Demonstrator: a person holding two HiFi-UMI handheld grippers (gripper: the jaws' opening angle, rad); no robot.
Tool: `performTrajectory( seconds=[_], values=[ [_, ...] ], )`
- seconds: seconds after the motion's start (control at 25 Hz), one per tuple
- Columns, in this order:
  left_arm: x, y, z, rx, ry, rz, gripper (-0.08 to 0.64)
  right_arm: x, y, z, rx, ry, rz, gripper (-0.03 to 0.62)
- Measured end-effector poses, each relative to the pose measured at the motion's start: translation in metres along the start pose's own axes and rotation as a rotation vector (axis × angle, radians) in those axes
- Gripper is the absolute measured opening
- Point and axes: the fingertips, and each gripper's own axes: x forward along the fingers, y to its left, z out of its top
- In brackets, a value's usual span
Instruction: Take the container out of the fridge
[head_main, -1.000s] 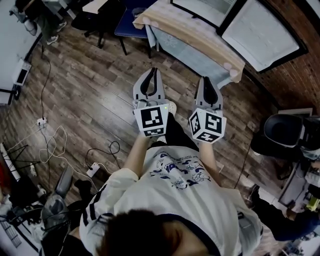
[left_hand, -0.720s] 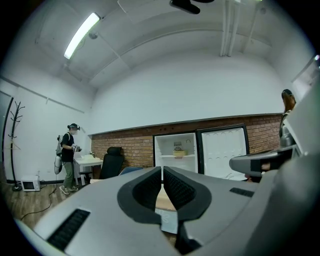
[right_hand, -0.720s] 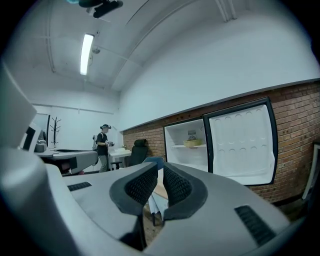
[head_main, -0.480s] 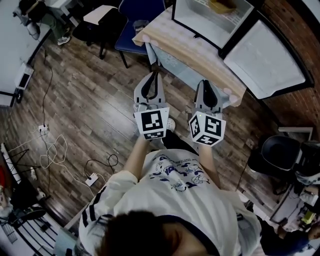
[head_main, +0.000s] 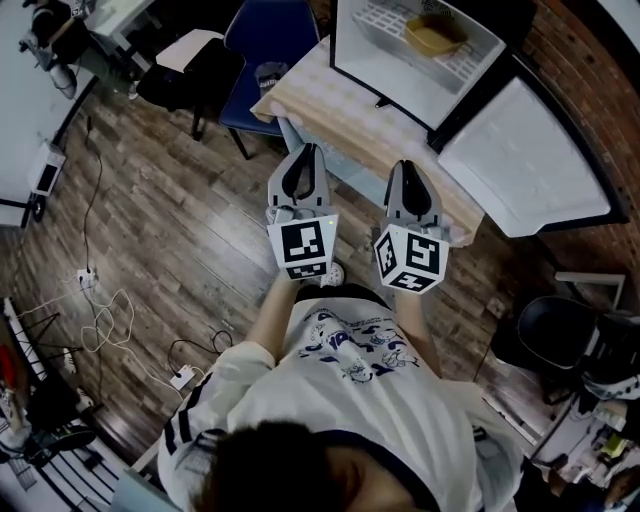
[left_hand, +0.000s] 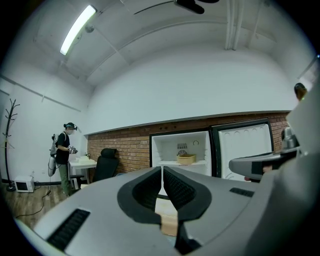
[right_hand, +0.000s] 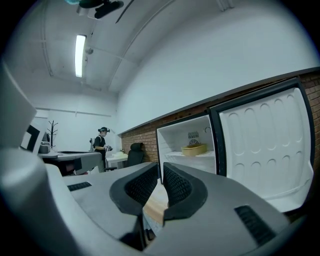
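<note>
A yellow container (head_main: 432, 37) sits on the wire shelf inside the small white fridge (head_main: 365, 60), which stands on a wood-topped table (head_main: 345, 110). The fridge door (head_main: 520, 150) is swung wide open to the right. The container also shows in the left gripper view (left_hand: 186, 159) and the right gripper view (right_hand: 194, 149). My left gripper (head_main: 309, 150) and right gripper (head_main: 404, 167) are held side by side short of the table's near edge, well away from the container. Both point at the fridge. Each is shut with nothing between the pads, as seen along the left gripper (left_hand: 162, 172) and right gripper (right_hand: 161, 170).
A blue chair (head_main: 265, 35) and a black chair (head_main: 190, 65) stand left of the table. Cables (head_main: 100, 290) lie on the wooden floor at the left. A black bin (head_main: 550, 330) is at the right. A person (left_hand: 62, 155) stands at a far desk.
The view has shifted toward the fridge, so its open inside and the yellow container have come into sight. Both grippers stay shut and side by side.
</note>
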Motion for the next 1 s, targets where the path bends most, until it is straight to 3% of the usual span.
performTrajectory(
  seconds=[0.6, 1.0],
  values=[
    [0.065, -0.012, -0.007, 0.002, 0.03, -0.023, 0.026, 0.049, -0.032, -0.009, 0.02, 0.035, -0.018, 0.052],
    [0.108, -0.001, -0.008, -0.007, 0.024, -0.085, 0.026, 0.086, -0.033, -0.003, 0.01, 0.024, -0.079, 0.052]
  ],
)
